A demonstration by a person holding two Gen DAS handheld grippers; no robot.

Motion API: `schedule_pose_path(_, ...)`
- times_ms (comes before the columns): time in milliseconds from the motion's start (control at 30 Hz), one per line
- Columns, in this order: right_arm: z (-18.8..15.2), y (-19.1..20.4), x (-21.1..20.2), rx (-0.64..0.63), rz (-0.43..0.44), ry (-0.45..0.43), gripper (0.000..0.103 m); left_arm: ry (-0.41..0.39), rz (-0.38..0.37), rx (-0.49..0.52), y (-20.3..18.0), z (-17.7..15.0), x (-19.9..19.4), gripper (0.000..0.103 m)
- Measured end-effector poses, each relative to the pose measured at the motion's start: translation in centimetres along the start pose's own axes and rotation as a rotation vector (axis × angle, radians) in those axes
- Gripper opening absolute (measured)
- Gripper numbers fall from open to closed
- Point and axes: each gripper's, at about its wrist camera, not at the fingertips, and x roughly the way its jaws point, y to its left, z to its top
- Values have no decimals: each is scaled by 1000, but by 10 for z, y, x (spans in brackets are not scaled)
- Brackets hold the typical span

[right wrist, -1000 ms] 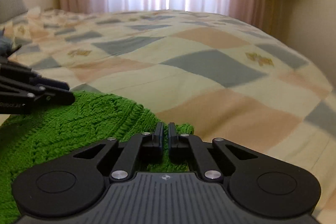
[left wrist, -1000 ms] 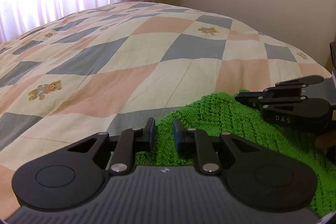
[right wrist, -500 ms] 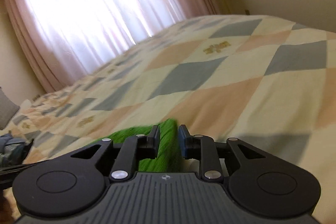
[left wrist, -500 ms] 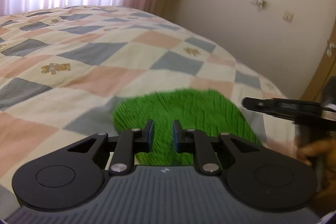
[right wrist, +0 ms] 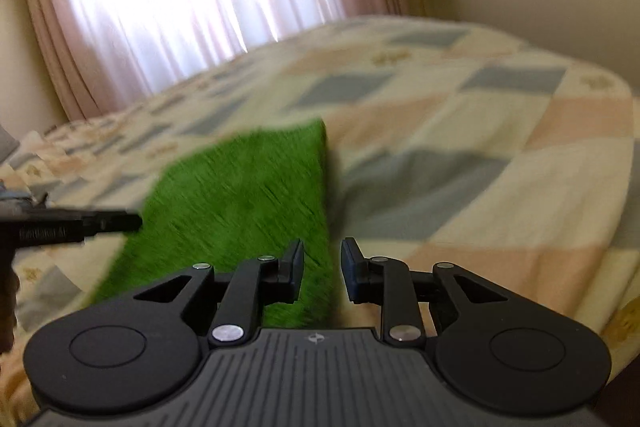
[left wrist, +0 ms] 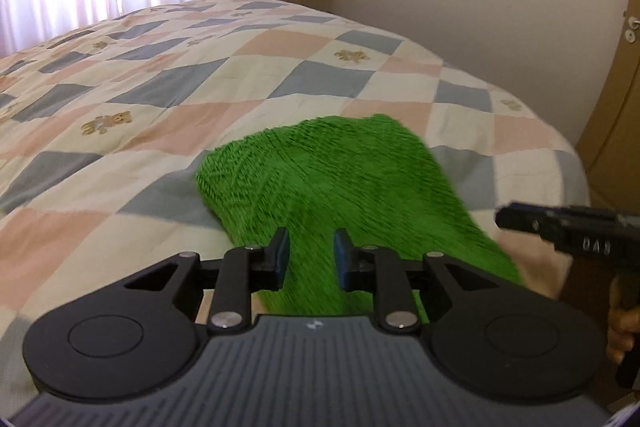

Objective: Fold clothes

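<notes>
Both hand-held grippers have pulled back, empty: left (left wrist: 308, 253) opening, right (right wrist: 322, 267) narrowly apart; green knit (left wrist: 340, 179) runs lengthwise away.

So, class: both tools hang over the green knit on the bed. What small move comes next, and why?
Probably bring the left tool, whose jaws are opening, down to the knit's near edge and pinch it. The knit lies flat on the bed, and neither it nor the right tool presses any cloth.
</notes>
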Motion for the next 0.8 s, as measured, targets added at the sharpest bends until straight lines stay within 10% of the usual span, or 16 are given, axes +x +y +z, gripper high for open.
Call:
schedule_pose_path(233,-23,28,-47,-14,100,-12,27,76,-13,24,-33,-41,-16,19)
schedule_pose_path(533,-55,29,-30,-12,9,109,27,123,70,21,-40,-46,-17,22)
schedule_pose_path(800,-52,27,-72,97,31,90,49,118,127,-19,-52,-49,-57,40)
